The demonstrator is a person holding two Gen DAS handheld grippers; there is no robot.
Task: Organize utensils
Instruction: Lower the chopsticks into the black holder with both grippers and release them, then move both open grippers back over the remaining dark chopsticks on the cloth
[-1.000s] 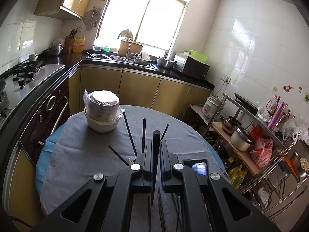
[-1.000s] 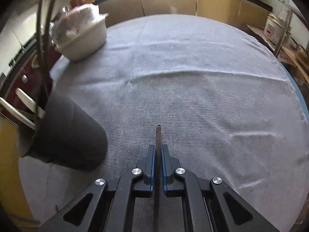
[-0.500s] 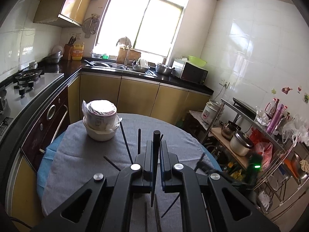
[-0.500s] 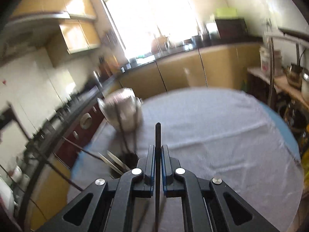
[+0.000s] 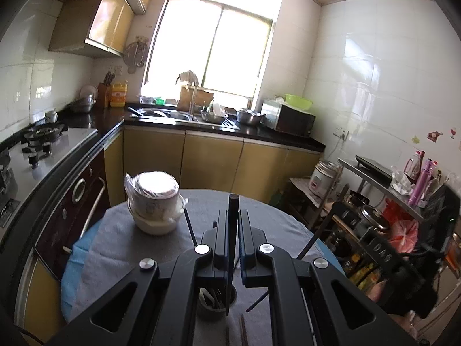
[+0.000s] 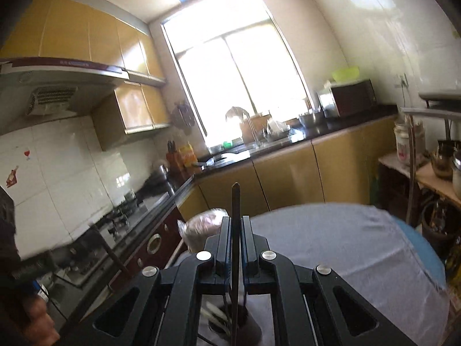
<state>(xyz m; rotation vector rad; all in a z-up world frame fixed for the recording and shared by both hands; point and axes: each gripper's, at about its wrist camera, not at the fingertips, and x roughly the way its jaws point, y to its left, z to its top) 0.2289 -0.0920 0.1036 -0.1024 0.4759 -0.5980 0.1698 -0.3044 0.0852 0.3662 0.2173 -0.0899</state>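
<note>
Left tool (image 5: 233, 225): black, two-fingered; jaws nearly together, clamped on a thin dark stick that runs upright between the pads and projects past the fingertips; pointing somewhat downward.

Right tool (image 6: 235, 230): same build; jaws likewise nearly together, pinching a thin dark stick held upright between the pads; pointing close to level. Its body also appears at the right edge of the left wrist view.

Hand (image 6: 34, 320): bare fingers at lower left of the right wrist view, wrapped round the left tool's handle, blurred.
</note>
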